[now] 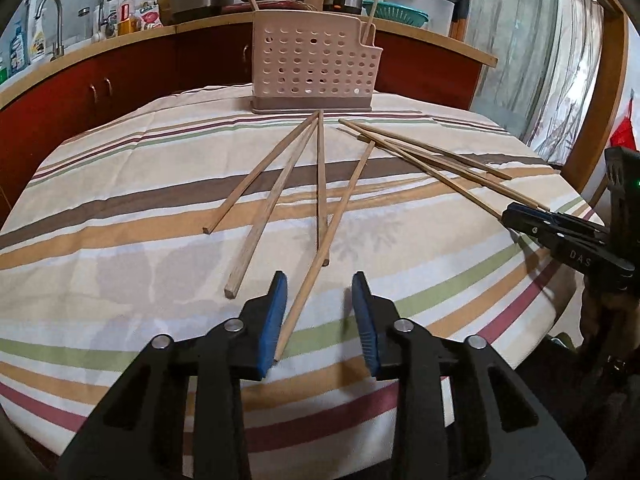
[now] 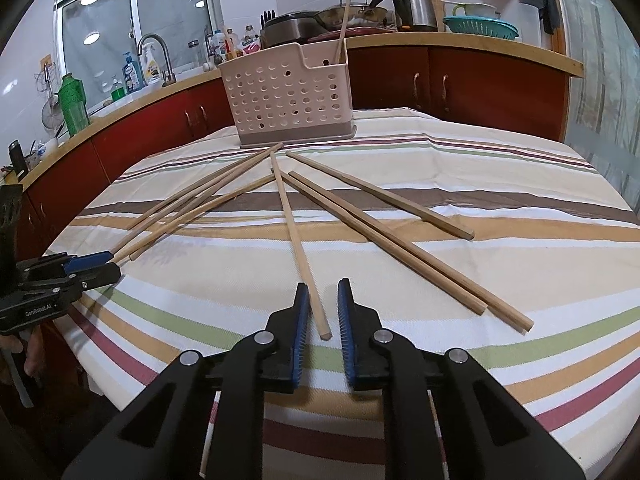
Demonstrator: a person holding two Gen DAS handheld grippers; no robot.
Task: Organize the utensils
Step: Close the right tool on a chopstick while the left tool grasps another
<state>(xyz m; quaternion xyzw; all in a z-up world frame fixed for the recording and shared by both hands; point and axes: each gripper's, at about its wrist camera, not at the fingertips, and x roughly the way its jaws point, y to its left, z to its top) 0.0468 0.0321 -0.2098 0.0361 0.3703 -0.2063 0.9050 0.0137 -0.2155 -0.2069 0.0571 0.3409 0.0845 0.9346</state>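
Several wooden chopsticks lie fanned out on the striped tablecloth (image 1: 120, 200) in front of a beige perforated utensil holder (image 1: 314, 70), which also shows in the right wrist view (image 2: 288, 96) with a chopstick (image 2: 344, 20) standing in it. My left gripper (image 1: 320, 316) is open, with the near end of one chopstick (image 1: 320, 264) lying between its blue pads, close to the left one. My right gripper (image 2: 322, 320) is open around the near end of another chopstick (image 2: 300, 248). In the left wrist view the right gripper (image 1: 520, 216) sits at the table's right edge.
A kitchen counter (image 2: 460, 46) with red cabinets runs behind the table, holding a kettle (image 2: 416, 6), pans, bottles and a teal colander (image 2: 480, 26). The table edge lies just under both grippers. More chopsticks (image 2: 400, 248) lie right of my right gripper.
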